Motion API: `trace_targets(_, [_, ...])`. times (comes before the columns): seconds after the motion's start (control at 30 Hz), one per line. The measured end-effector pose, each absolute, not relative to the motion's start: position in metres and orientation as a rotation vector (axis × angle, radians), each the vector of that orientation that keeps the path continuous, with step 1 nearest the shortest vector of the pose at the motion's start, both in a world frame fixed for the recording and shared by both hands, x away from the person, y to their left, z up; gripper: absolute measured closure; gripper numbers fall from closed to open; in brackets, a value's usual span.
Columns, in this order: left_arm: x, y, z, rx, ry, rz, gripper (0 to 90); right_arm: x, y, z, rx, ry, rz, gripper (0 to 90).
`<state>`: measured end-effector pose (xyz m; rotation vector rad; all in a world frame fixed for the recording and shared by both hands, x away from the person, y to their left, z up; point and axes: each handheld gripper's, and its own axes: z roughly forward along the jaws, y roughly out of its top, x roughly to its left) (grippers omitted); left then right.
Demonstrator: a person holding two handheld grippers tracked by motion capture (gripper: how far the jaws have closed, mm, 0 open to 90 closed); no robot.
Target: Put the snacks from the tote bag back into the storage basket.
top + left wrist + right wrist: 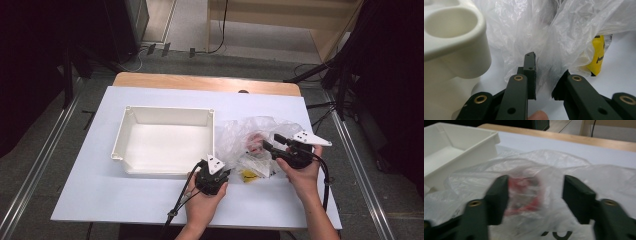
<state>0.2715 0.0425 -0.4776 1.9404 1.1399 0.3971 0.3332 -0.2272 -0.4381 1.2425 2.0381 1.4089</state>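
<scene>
Clearly light, limp, slippery: the clear plastic bag (255, 140) lies crumpled at the white bin's (131, 125) three o'clock. Left gripper (222, 172) part open, film between its jaws, grip uncertain; right gripper (269, 144) wide open, holding nothing. Best pinched at a bunched fold, away from the red item (524, 192) inside.

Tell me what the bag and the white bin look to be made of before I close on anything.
The bag: thin clear plastic film, glossy and crinkled; you can see red and yellow contents through it. The bin: looks like rigid moulded plastic, off-white with a smooth, slightly satin finish and rounded corner posts. The left tool and right tool both stand open at the film.
</scene>
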Motion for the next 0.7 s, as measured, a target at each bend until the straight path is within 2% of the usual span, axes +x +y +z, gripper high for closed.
trace_targets(0.03, [0.271, 0.043, -0.478, 1.940, 1.140, 0.397, 79.2, 0.333, -0.227, -0.438, 1.242, 2.038, 1.409, 49.6])
trace_targets(0.07, [0.271, 0.042, -0.478, 1.938, 1.139, 0.397, 79.1, 0.334, -0.224, -0.442, 1.232, 2.069, 1.393, 57.0])
trace_targets(0.1, [0.271, 0.042, -0.478, 1.938, 1.139, 0.397, 79.2, 0.334, -0.224, -0.442, 1.232, 2.069, 1.393, 57.0])
trace_targets(0.13, [0.271, 0.042, -0.478, 1.937, 1.139, 0.398, 79.2, 0.333, -0.224, -0.442, 1.236, 2.065, 1.406, 60.8])
trace_targets(0.17, [0.271, 0.042, -0.478, 1.935, 1.138, 0.399, 79.3, 0.334, -0.224, -0.442, 1.263, 2.046, 1.412, 69.3])
trace_targets(0.2, [0.271, 0.042, -0.478, 1.935, 1.137, 0.400, 79.3, 0.334, -0.225, -0.442, 1.269, 2.041, 1.418, 73.7])
trace_targets(0.23, [0.271, 0.042, -0.478, 1.934, 1.137, 0.399, 79.3, 0.334, -0.225, -0.442, 1.269, 2.041, 1.418, 73.7])
trace_targets(0.33, [0.271, 0.042, -0.478, 1.939, 1.134, 0.400, 79.5, 0.333, -0.226, -0.440, 1.241, 2.031, 1.391, 89.2])
trace_targets(0.47, [0.271, 0.041, -0.478, 1.947, 1.133, 0.402, 80.0, 0.337, -0.225, -0.435, 1.212, 1.994, 1.391, 90.0])
trace_targets(0.7, [0.271, 0.041, -0.478, 1.953, 1.137, 0.406, 84.0, 0.369, -0.213, -0.439, 1.201, 2.025, 1.373, 90.0])
